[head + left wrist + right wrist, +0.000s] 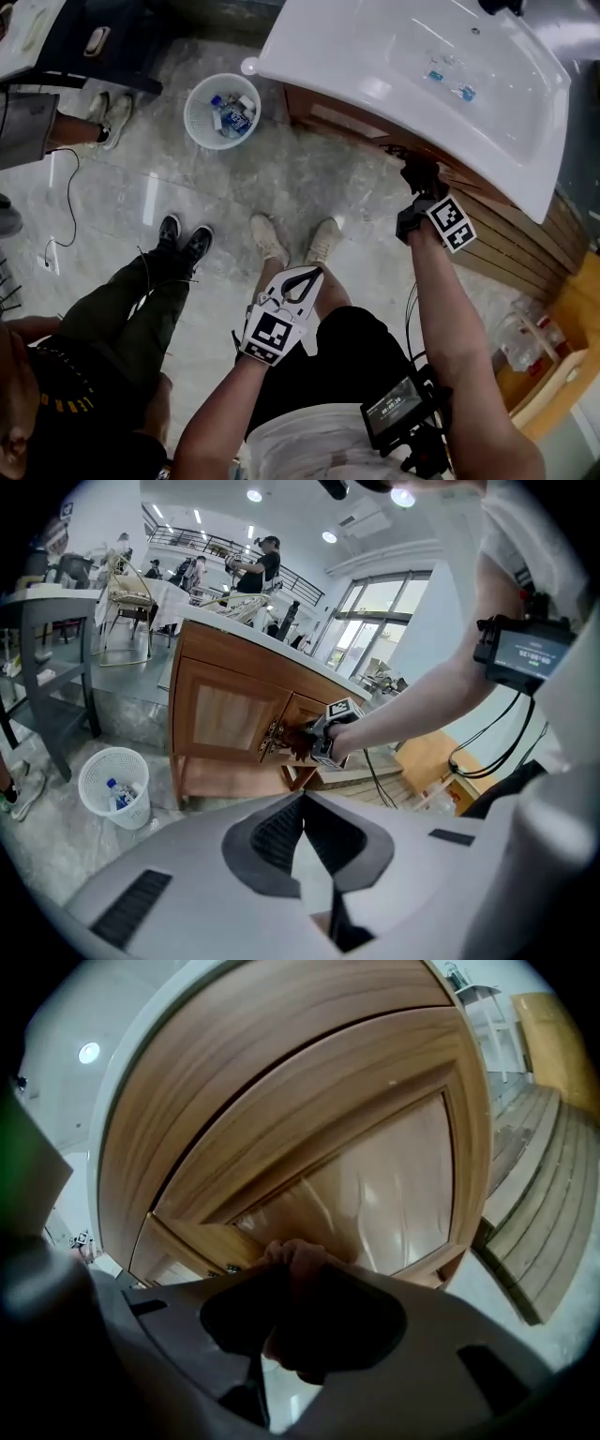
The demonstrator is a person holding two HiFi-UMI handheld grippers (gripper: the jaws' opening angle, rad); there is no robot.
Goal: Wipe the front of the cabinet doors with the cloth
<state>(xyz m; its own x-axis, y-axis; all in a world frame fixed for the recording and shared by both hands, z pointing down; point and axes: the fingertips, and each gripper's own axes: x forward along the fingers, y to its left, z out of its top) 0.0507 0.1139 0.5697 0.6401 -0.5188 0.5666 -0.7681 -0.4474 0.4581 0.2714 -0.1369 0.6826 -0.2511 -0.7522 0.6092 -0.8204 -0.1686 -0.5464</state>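
Note:
The wooden cabinet (469,187) stands under a white sink top (412,75). My right gripper (421,184) is shut on a dark brownish cloth (413,168) and holds it against the upper part of a cabinet door. In the right gripper view the bunched cloth (298,1269) sits between the jaws, right before the glossy door panel (384,1185). My left gripper (302,281) hangs low by my waist, away from the cabinet, shut with nothing in it. Its view shows the cabinet (225,714) and the right gripper (330,735) with the cloth (298,741) on the doors.
A white waste basket (222,111) with rubbish stands left of the cabinet. Another person in black shoes (183,239) stands close at my left. Wooden steps (525,248) and a yellow box (562,337) lie to the right. A cable (66,202) trails on the floor.

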